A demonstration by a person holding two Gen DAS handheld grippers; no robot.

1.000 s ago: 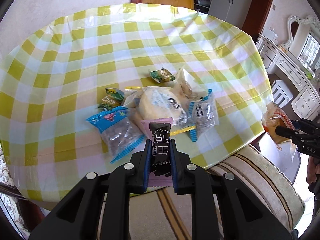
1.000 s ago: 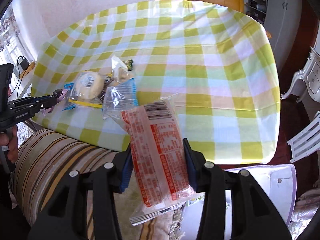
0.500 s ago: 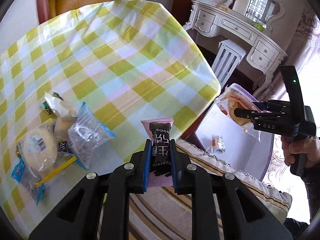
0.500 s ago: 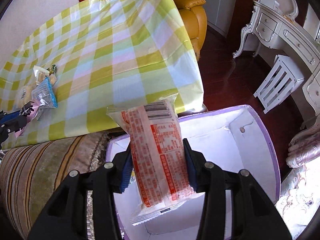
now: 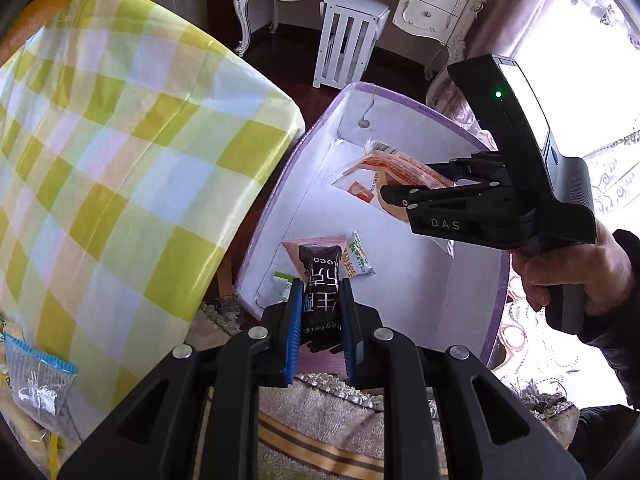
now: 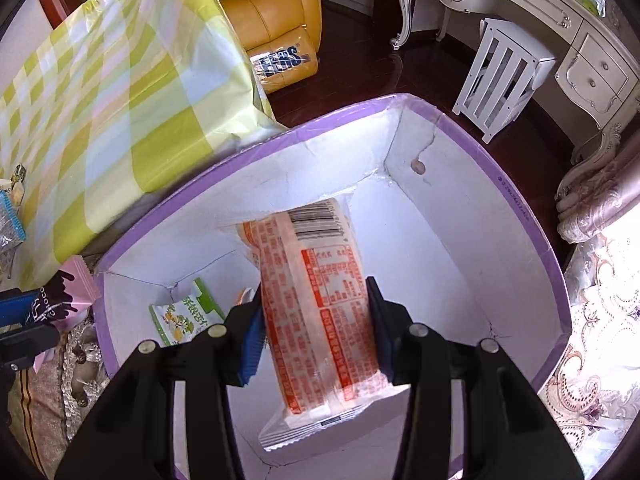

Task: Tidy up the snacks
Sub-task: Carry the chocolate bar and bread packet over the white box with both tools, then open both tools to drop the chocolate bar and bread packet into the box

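My left gripper (image 5: 320, 292) is shut on a pink and black chocolate snack bar (image 5: 320, 280) and holds it over the near left rim of a white box with a purple rim (image 5: 304, 140). My right gripper (image 6: 316, 304) is shut on an orange-printed snack packet (image 6: 320, 292) and holds it above the inside of the box (image 6: 440, 240). In the left wrist view the right gripper (image 5: 404, 184) hangs over the box with the orange packet (image 5: 400, 164). A small green and white snack packet (image 6: 184, 316) lies on the box floor; it also shows in the left wrist view (image 5: 358, 260).
The table with the yellow checked cloth (image 5: 120, 160) stands left of the box, with a clear blue-edged packet (image 5: 36, 384) near its front. A striped cushion (image 5: 320, 440) lies below the grippers. A white stool (image 6: 504, 72), a dresser (image 6: 560, 12) and a yellow armchair (image 6: 276, 24) stand behind.
Both grippers have swung right, away from the table, and now hang over the purple-rimmed box. Each still holds its snack. The right gripper has gone lower into the box.
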